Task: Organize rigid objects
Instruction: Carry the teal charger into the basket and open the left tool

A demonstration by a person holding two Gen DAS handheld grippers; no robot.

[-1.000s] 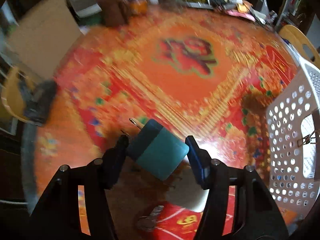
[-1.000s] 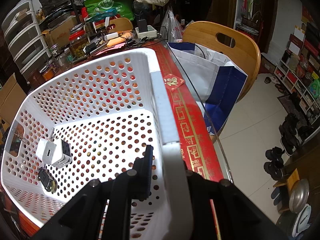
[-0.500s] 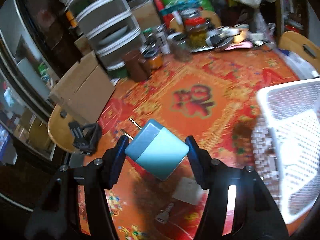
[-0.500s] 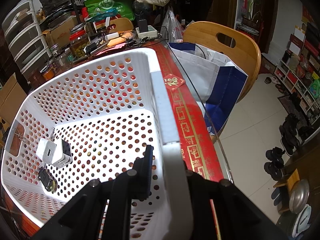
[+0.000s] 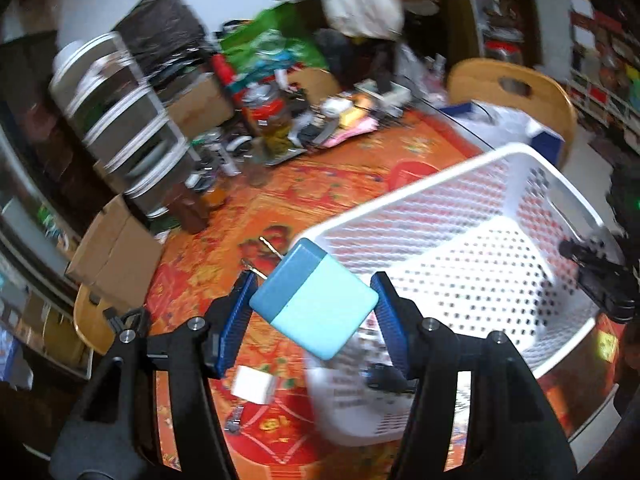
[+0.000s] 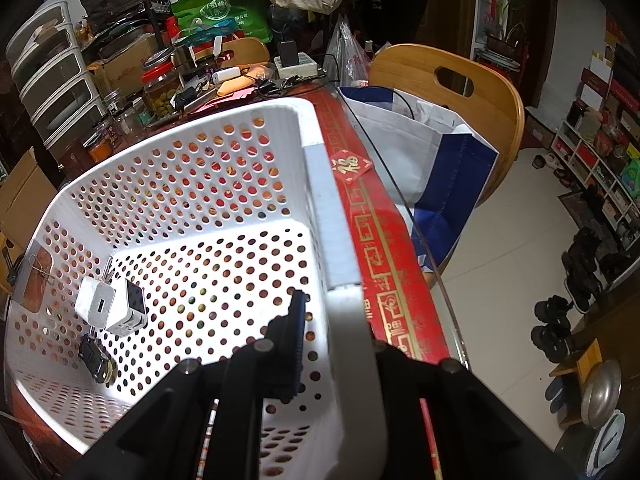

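Cluttered room behind, blurred in the left view: drawer units, boxes, jars. Red patterned tabletop [image 5: 328,184] under glass. White perforated plastic basket [image 6: 192,184] on it, far wall cut off by the right tool [image 6: 332,340], clamped on the rim, outer finger hidden behind the wall. Blocky two-tone blue charger [image 5: 314,304] pinched in the left tool [image 5: 314,312], raised beside the basket's corner, tilted, prongs pointing up-left. Inside the basket: two white charger cubes [image 6: 112,306] touching, small dark object [image 6: 94,358] hard to identify.
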